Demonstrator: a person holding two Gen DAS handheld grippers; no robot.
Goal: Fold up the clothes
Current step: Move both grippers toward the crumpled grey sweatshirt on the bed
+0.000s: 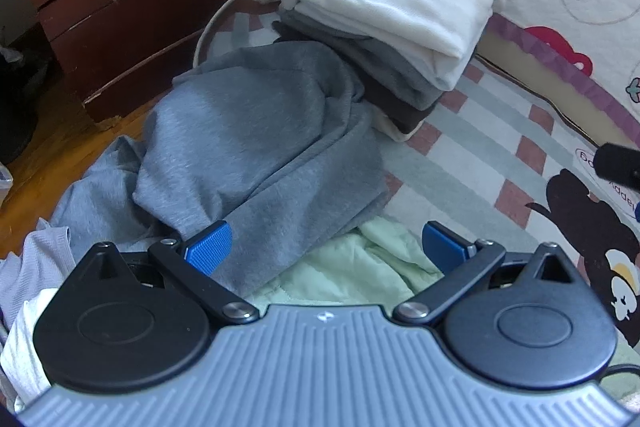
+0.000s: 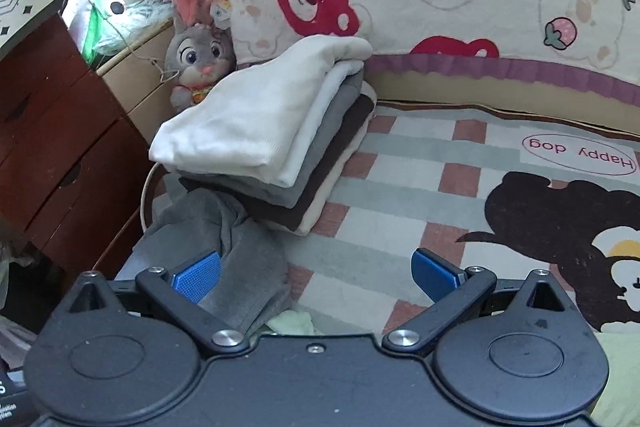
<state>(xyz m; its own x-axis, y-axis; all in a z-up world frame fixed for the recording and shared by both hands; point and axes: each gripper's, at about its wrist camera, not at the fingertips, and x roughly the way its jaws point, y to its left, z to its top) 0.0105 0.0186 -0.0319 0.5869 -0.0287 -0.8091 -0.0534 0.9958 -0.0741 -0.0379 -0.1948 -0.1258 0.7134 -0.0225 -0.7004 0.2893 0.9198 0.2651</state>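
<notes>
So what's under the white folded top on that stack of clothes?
Under the white folded top lie a grey layer, a dark brown one and a cream one at the bottom. Only their edges show, so what garments they are stays hidden.

Black grippers, ribbed blue jaws

Left tongs [image 1: 326, 247], seen along their own axis: both blue-padded fingers [image 1: 209, 247] spread wide apart, nothing clamped between them; black linkage arms angle outward from a ribbed grey body. Right tongs [image 2: 316, 277]: same pose, blue pads [image 2: 197, 277] spread wide and gripping nothing, linkage arms splayed from a black body. A dark tip at the right edge of the left view may belong to the right tongs; this cannot be confirmed.
</notes>
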